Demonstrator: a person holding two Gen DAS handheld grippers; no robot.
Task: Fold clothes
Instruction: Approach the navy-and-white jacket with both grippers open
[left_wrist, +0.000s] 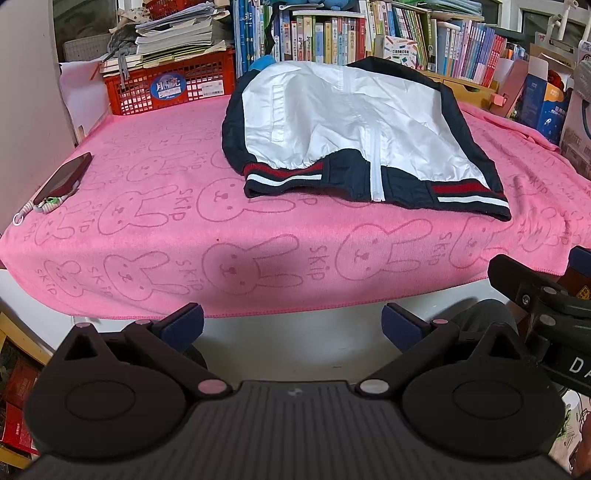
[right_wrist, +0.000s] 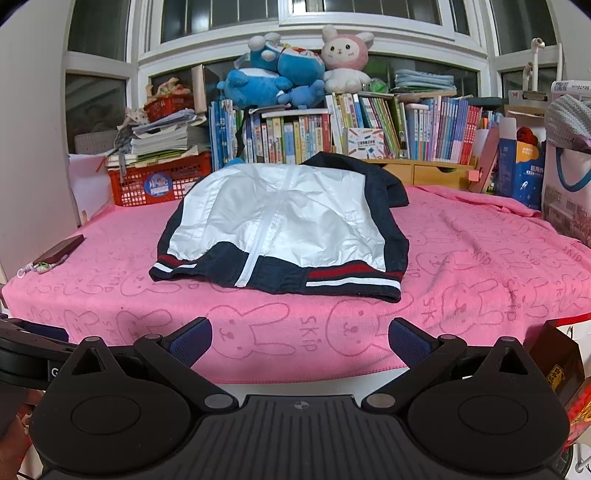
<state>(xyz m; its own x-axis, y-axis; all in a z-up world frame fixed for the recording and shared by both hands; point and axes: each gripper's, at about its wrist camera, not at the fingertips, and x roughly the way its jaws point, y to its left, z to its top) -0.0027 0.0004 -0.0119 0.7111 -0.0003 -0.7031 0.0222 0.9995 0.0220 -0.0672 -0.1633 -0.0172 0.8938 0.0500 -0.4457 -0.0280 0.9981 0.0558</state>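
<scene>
Hovering wide apart and empty, the left tongs (left_wrist: 291, 325) are waiting short of the tabletop (left_wrist: 258, 295); the jacket (left_wrist: 354, 122) is lying mid-towel, hem nearest, zipper running away. Right view: the right tongs (right_wrist: 300, 338) are gaping empty too; folding is seemingly unstarted, needing a sleeve-side grasp next.

A jacket (right_wrist: 280, 229) was laid in the middle of a towel (right_wrist: 480, 280) spread over the table, its hem turned toward the near edge. A phone (right_wrist: 59, 251) was set at the towel's left edge — well apart from the jacket — and a crate (right_wrist: 159, 184) stacked with papers was placed behind, at the far left. Books (right_wrist: 369, 125) were ranged behind the jacket, with plush toys (right_wrist: 295, 70) piled on them — both grippers, the left gripper (left_wrist: 291, 325) and the right gripper (right_wrist: 299, 336), were held before the near edge.
</scene>
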